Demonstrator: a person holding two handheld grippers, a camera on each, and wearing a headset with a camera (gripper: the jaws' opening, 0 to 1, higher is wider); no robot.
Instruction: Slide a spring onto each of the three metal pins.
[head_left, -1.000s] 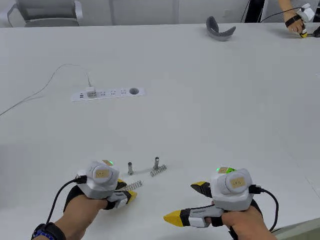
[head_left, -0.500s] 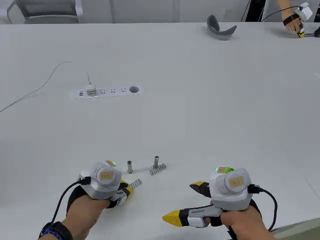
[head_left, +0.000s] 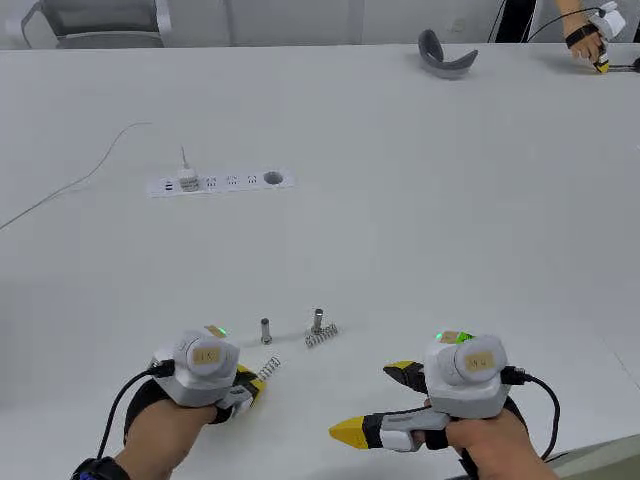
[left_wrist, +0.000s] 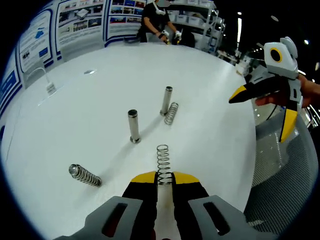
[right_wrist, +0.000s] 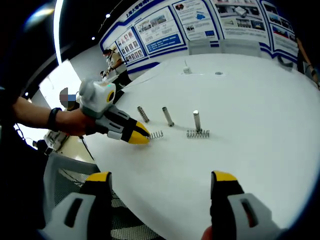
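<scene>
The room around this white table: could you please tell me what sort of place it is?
Probably a lab or showroom: printed posters line the walls, a power strip lies on the long table, and another person works at its far end.

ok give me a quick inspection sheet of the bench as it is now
surface: white tabletop, no spills seen
job's things: left upright metal pin and right upright metal pin, both bare; loose coil spring lying beside the right one; third pin lying flat, apparently sprung
clutter: white power strip; grey curved band
grippers: left gripper shut on small steel spring; right gripper open, empty
cables: thin white lead; black gripper cables
surroundings: grey chair; another person's hand
</scene>
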